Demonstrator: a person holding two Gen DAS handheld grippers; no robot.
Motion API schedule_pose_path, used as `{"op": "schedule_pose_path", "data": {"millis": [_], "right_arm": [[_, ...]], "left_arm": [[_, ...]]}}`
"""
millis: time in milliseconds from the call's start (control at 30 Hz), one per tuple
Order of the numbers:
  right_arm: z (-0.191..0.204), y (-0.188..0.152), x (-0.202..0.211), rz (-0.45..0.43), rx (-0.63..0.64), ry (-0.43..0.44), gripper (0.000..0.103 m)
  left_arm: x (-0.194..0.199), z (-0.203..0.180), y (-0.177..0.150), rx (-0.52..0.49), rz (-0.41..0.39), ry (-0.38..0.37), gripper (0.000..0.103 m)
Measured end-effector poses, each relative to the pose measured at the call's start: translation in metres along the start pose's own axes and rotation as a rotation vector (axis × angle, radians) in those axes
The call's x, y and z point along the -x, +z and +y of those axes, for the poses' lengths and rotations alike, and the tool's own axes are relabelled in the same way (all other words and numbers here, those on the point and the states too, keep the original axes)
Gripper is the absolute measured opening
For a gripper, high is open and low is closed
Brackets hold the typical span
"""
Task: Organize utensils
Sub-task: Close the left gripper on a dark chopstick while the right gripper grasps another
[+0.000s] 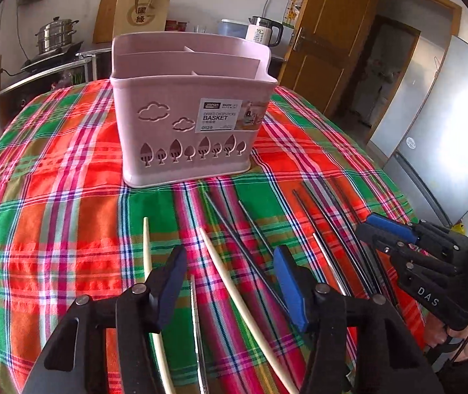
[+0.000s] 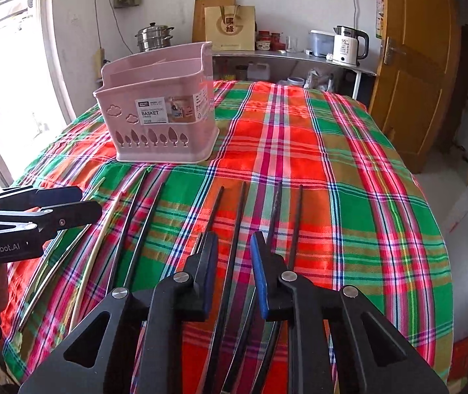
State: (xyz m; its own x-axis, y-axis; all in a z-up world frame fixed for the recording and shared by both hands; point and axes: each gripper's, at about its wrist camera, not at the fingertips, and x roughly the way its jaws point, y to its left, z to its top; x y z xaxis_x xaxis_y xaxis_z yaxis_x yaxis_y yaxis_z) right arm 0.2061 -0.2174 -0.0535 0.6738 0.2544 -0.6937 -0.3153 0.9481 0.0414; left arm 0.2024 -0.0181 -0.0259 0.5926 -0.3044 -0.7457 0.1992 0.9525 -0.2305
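Note:
A pink chopstick basket with inner dividers stands empty on the plaid tablecloth; it also shows in the right wrist view. Several chopsticks lie in a row before it: cream ones, metal ones and black ones. My left gripper is open just above a cream and a metal chopstick. My right gripper is open with a black chopstick between its fingers; it also shows in the left wrist view.
The table is round and its cloth drops off at the edges. Behind it is a counter with a steamer pot, a paper bag and a kettle. A wooden door stands at the right.

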Motion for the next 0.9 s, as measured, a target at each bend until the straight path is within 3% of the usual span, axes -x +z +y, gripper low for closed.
{"op": "schedule_pose_path", "data": {"millis": [300,567,800,900], "right_arm": [[-0.008,0.013,-0.027,0.063,-0.008,0.035,0.015],[-0.011,0.020,-0.046,0.106,-0.004,0.045,0.015],[-0.011,0.023,-0.053,0.123,-0.002,0.041,0.015],[-0.010,0.024,-0.054,0.123,-0.002,0.040,0.015]], "left_arm": [[-0.041,-0.001,0.024,0.049,0.081,-0.043,0.035],[-0.060,-0.001,0.030,0.065,0.116,-0.009,0.034],[-0.076,-0.007,0.042,0.069,0.131,0.063,0.021],[-0.077,-0.010,0.044,0.082,0.131,0.076,0.020]]}}
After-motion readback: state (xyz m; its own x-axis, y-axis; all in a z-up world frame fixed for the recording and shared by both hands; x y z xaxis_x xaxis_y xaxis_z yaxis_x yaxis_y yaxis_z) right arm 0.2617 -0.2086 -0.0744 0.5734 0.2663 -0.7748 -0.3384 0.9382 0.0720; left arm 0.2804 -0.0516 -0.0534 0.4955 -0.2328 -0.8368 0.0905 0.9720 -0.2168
